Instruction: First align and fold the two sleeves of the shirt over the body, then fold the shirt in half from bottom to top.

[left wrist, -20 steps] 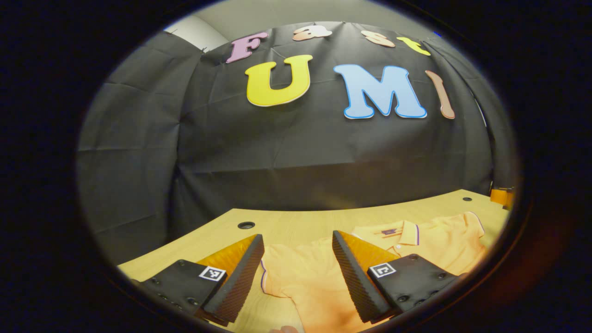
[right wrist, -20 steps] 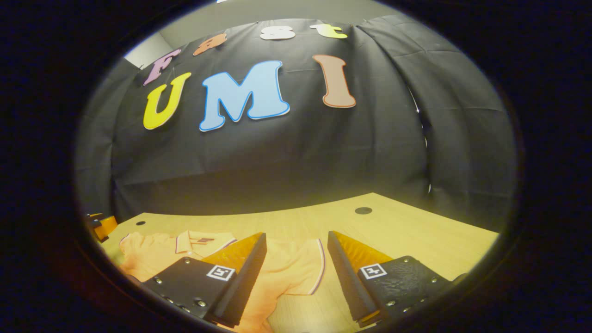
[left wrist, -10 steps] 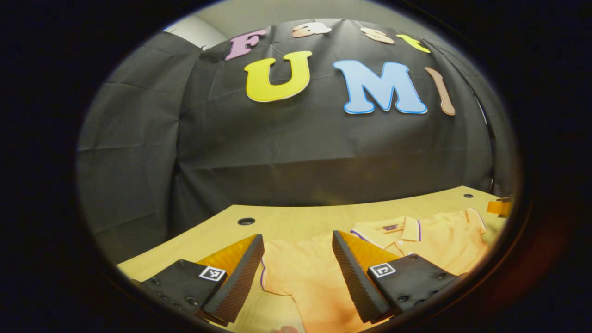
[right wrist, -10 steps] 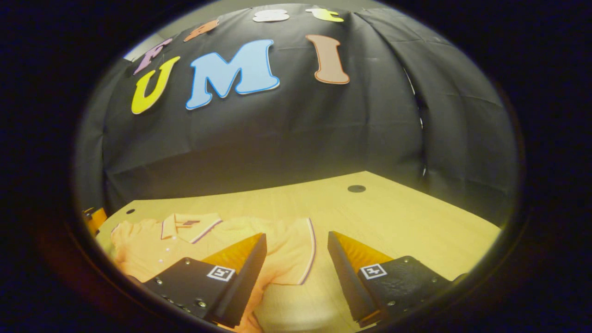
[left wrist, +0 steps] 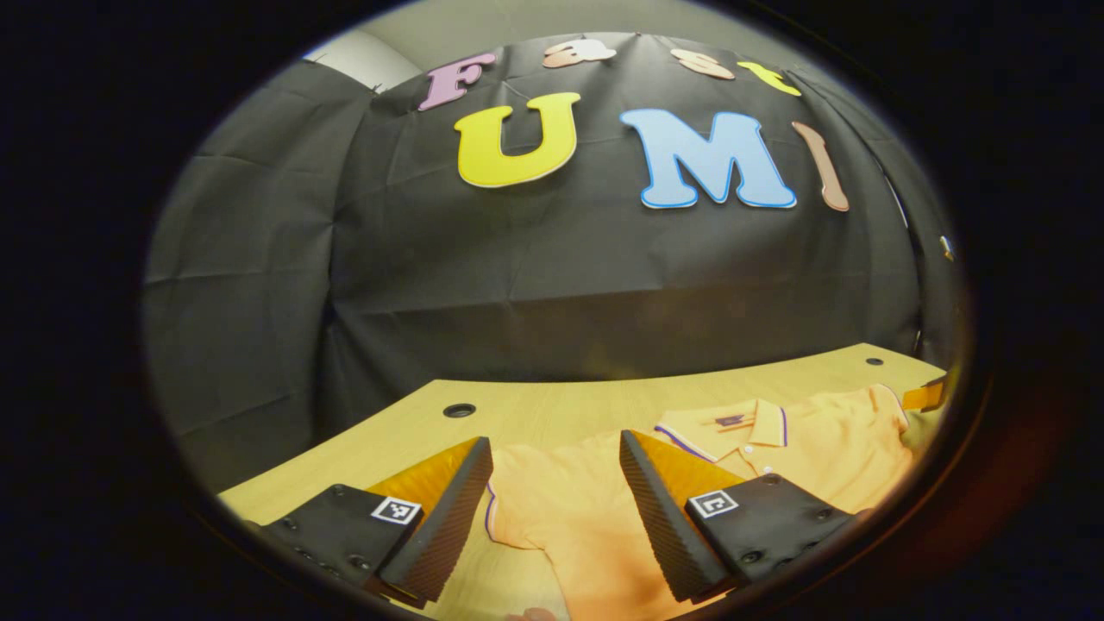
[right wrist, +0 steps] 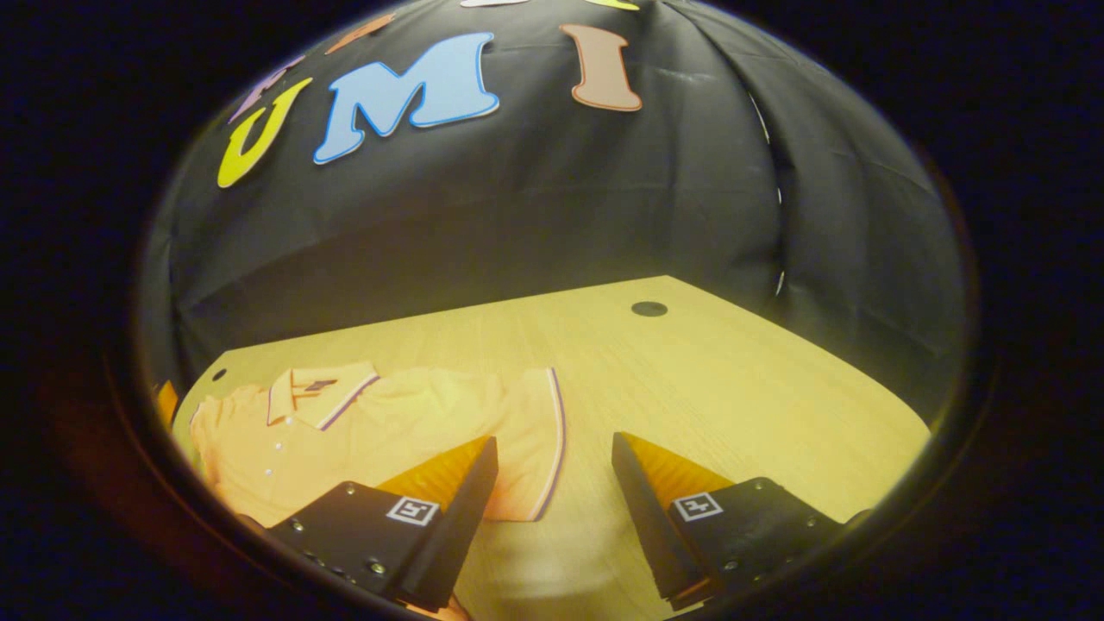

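An orange polo shirt (left wrist: 819,444) with purple trim lies flat on the wooden table (left wrist: 552,414), collar toward the booth wall. In the left gripper view my left gripper (left wrist: 556,483) is open, and the shirt's left sleeve (left wrist: 561,509) lies between and below its fingers. In the right gripper view the same shirt (right wrist: 371,431) spreads to the left, and its right sleeve's trimmed cuff (right wrist: 552,448) lies just ahead of my open right gripper (right wrist: 552,483). Neither gripper holds any cloth.
Round cable holes (left wrist: 459,410) (right wrist: 649,309) sit in the tabletop near the back wall. Bare wood (right wrist: 742,388) stretches to the right of the shirt. An orange object (left wrist: 931,392) peeks in at the far right edge of the left gripper view.
The right gripper has tilted downward, so more table and shirt show and the sleeve cuff now lies ahead of its fingers. The left gripper has barely moved.
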